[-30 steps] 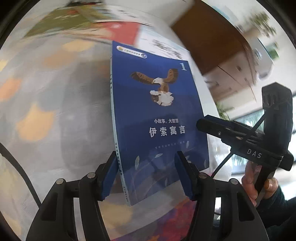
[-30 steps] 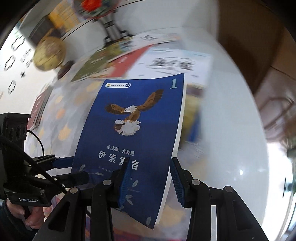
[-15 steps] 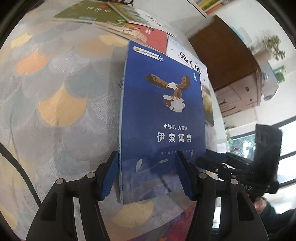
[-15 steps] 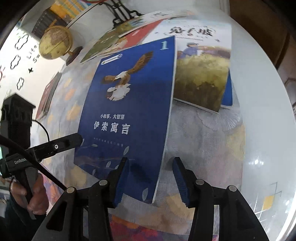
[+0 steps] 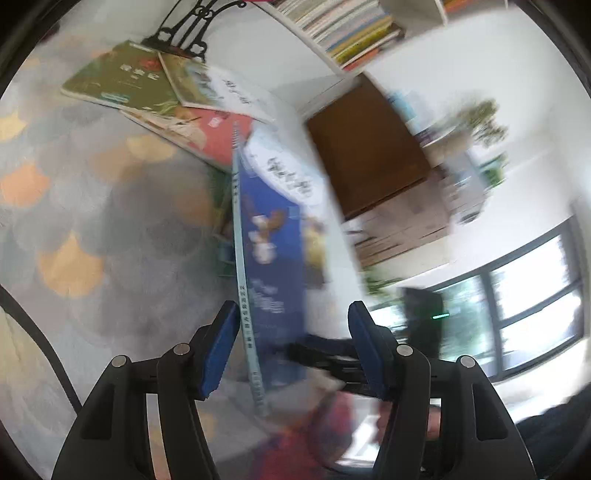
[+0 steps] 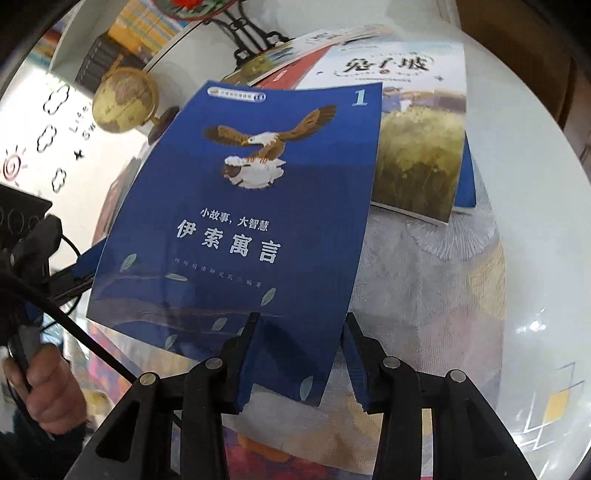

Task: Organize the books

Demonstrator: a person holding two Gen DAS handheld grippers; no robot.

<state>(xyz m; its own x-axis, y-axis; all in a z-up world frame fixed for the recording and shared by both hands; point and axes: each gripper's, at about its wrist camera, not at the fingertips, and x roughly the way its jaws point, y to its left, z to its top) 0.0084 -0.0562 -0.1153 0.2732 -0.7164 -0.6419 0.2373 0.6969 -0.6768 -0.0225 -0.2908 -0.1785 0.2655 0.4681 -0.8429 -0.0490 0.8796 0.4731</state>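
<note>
A blue book (image 6: 258, 206) with an eagle on its cover is raised off the patterned tablecloth (image 5: 74, 203), far end up. My right gripper (image 6: 300, 316) holds its lower right corner: one pad lies on the cover, the other presses the edge, and the jaws are closing. In the blurred left wrist view the same blue book (image 5: 269, 258) shows edge-on, spine close to the left pad of my left gripper (image 5: 292, 306), with a wide gap to the other pad. From the right wrist view, the left gripper (image 6: 83, 273) sits at the book's left edge.
A picture book with a grassy cover (image 6: 417, 122) lies flat behind the blue one. Green (image 5: 118, 81) and red (image 5: 214, 136) books overlap farther back by a black iron stand (image 5: 188, 29). A globe (image 6: 125, 99), a wall shelf of books (image 5: 351, 29) and a wooden cabinet (image 5: 369, 147) surround the table.
The blue book has tipped from lying nearly flat to standing steeply, now edge-on to the left camera. The left gripper has risen and turned upward; the right gripper stays on the lower corner.
</note>
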